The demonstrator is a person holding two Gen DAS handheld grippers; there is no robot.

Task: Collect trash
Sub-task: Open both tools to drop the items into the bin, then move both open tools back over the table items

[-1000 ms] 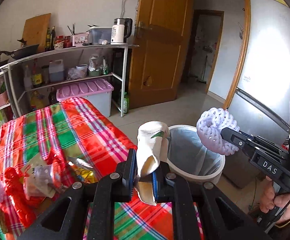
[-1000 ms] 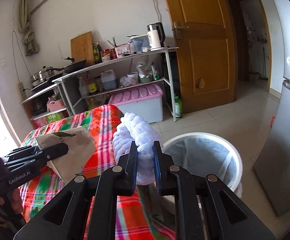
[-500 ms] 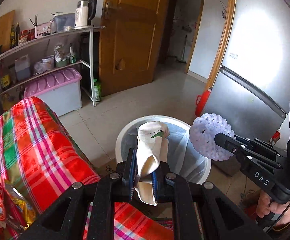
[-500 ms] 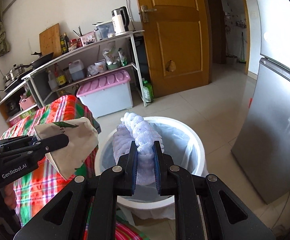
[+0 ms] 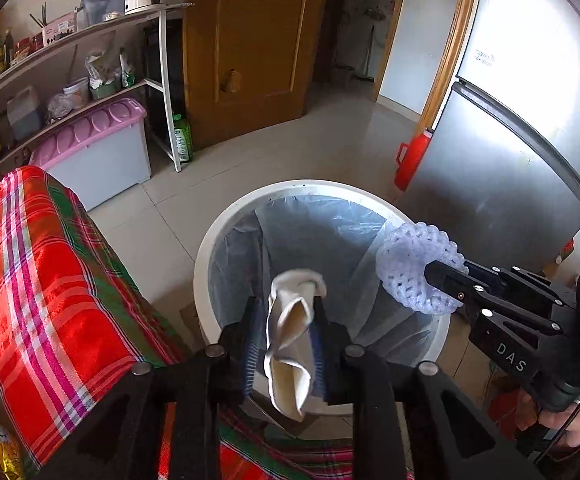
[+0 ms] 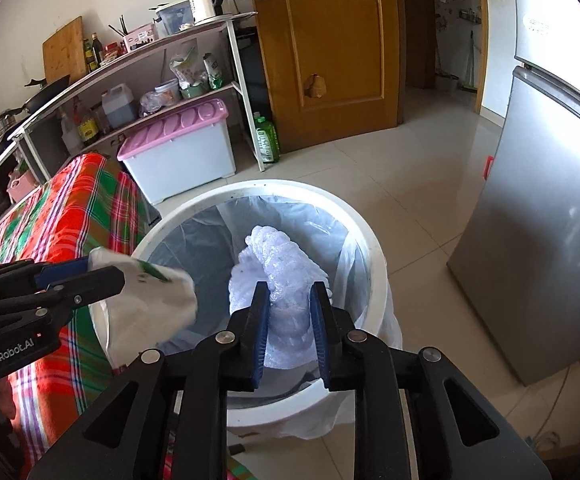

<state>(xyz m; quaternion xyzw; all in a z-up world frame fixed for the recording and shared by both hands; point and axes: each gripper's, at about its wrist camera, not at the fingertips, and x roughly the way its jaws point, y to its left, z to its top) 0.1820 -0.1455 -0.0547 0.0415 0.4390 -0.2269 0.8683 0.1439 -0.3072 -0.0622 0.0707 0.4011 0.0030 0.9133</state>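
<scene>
A white trash bin (image 5: 210, 248) with a clear liner stands on the floor beside the table; it also shows in the right wrist view (image 6: 373, 248). My left gripper (image 5: 284, 344) holds a crumpled white paper bag (image 5: 290, 344) over the bin's near rim, its jaws slightly parted around it; the bag also shows in the right wrist view (image 6: 150, 300). My right gripper (image 6: 290, 320) holds a lavender foam fruit net (image 6: 278, 264) over the bin's opening, its jaws slightly parted too; the net also shows in the left wrist view (image 5: 409, 264).
A table with a red and green plaid cloth (image 5: 42, 280) is at the left. A metal shelf rack (image 6: 142, 64) with a pink-lidded storage box (image 6: 178, 148) stands behind. A silver fridge (image 6: 549, 220) is at the right, a wooden door (image 6: 329, 48) beyond.
Both grippers have moved from beside the table to over the bin and tilted down. Their jaws have widened a little around the bag and the net.
</scene>
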